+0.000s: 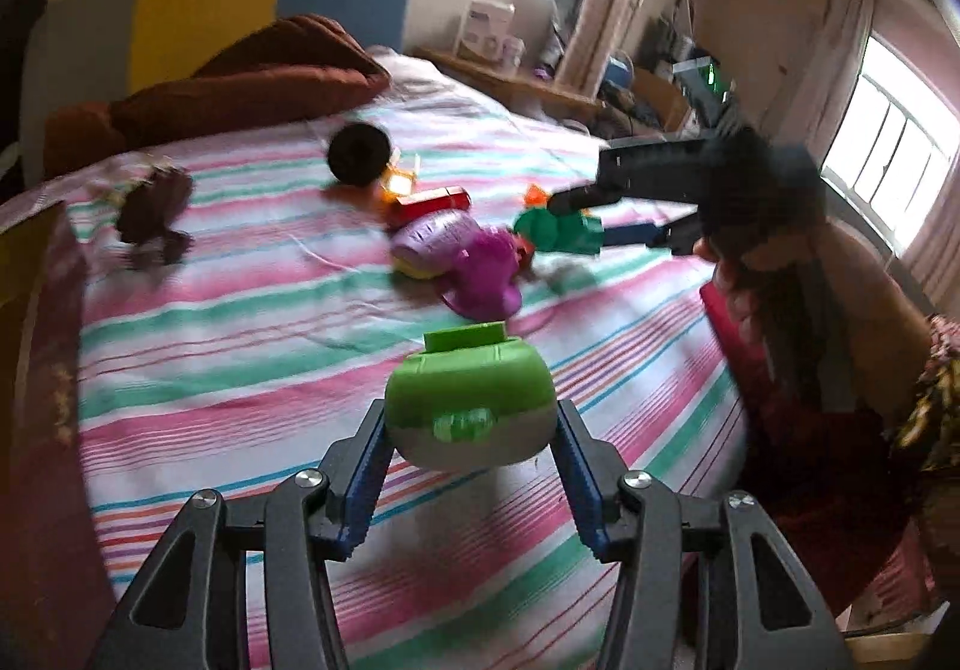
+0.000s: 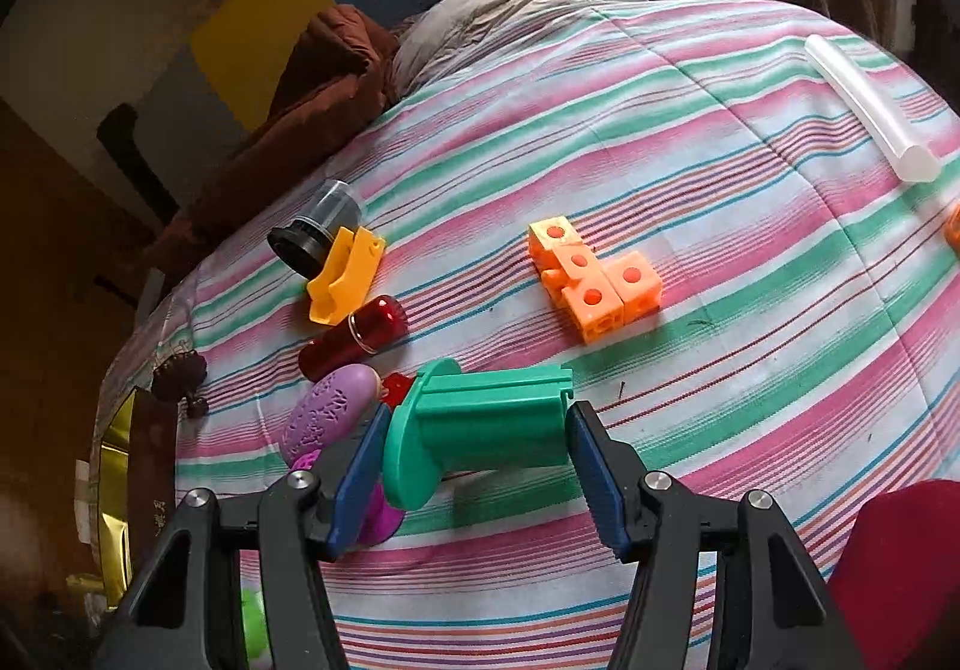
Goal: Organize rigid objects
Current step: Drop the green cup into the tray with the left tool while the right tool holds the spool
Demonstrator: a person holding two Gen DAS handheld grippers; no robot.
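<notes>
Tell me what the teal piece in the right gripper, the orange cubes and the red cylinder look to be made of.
Teal piece: moulded plastic, matte; uniform colour, crisp ribs and flange.
Orange cubes: plastic, semi-gloss; sharp moulded edges, round holes, possibly slightly translucent.
Red cylinder: glossy, mirror-like highlights and a silvery band; lacquered metal or metallised plastic, I cannot say which.

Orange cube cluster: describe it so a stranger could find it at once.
Start from the striped bedspread in the right wrist view. Near its middle, beyond the teal flanged piece between the right gripper jaws, lie the orange cubes. Only they are boxy, joined blocks with a round hole in each face.
</notes>
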